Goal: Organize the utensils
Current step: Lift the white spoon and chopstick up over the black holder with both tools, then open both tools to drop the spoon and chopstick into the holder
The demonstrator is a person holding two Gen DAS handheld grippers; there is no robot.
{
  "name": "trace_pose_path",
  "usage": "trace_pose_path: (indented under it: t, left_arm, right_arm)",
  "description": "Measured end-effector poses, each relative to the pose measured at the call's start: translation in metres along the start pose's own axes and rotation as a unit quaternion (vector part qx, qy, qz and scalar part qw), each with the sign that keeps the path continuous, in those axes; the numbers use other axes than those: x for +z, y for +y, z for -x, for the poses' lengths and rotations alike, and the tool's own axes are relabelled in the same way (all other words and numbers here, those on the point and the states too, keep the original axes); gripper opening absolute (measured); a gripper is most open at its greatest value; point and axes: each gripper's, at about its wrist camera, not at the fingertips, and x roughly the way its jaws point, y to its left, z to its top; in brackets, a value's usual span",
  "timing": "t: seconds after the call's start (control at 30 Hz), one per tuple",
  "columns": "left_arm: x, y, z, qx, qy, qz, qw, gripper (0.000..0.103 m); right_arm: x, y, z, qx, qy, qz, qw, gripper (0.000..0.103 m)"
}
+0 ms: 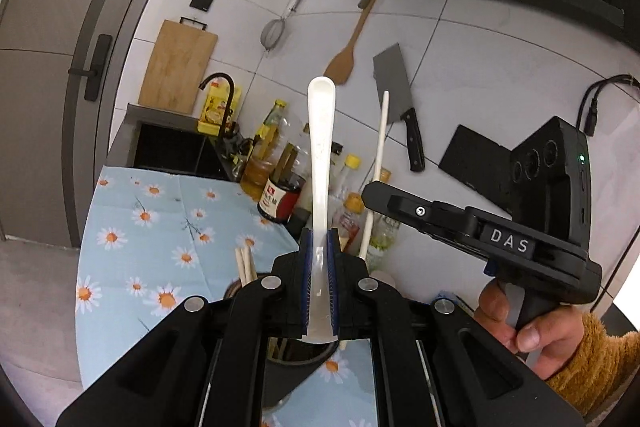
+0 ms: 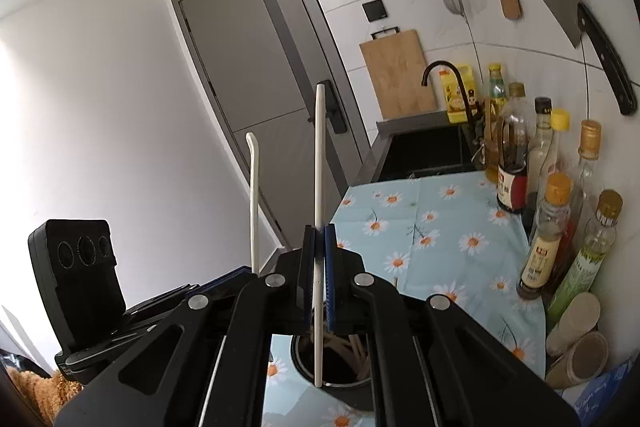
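My left gripper (image 1: pixel 319 259) is shut on a white plastic spoon (image 1: pixel 321 155), held upright with its handle end up. My right gripper (image 2: pixel 319 267) is shut on a white chopstick (image 2: pixel 319 163), also upright, its lower end over the dark utensil holder (image 2: pixel 336 379). The holder stands on the daisy-print cloth (image 2: pixel 432 227) and holds several wooden chopsticks (image 2: pixel 360 351). In the left wrist view the right gripper (image 1: pixel 372 193) is just to the right with the chopstick (image 1: pixel 380 147), and the holder (image 1: pixel 296 351) is below my fingers. The spoon also shows in the right wrist view (image 2: pixel 253 195).
Oil and sauce bottles (image 2: pixel 548 227) line the wall on the right. A sink (image 2: pixel 424 151) with a black tap lies beyond the cloth. A cleaver (image 1: pixel 396 99), wooden spatula (image 1: pixel 348 51), strainer and cutting board (image 1: pixel 180 67) hang on the tiled wall.
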Motion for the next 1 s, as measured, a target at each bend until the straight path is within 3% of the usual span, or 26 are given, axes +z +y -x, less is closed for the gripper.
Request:
trace_pose_path:
  t: [0.4,0.6,0.87,1.0]
  left_arm:
    - [-0.014,0.014,-0.017,-0.008,-0.030,-0.006,0.9995,0.006]
    - [-0.028,0.013,-0.027,-0.010,-0.033,-0.026,0.9991,0.006]
    - [-0.040,0.013,-0.036,0.017,-0.021,-0.042,0.9987,0.007]
    - [-0.041,0.016,-0.036,0.026,-0.015,-0.035,0.9989,0.007]
  right_arm:
    - [-0.006,-0.016,-0.008,-0.015,-0.041,-0.006,0.999,0.006]
    - [-0.016,-0.023,-0.018,-0.025,-0.040,-0.003,0.999,0.006]
    - [-0.030,-0.027,-0.029,-0.032,-0.027,0.000,0.999,0.006]
    - [-0.033,-0.031,-0.031,-0.030,-0.016,-0.008,0.999,0.014]
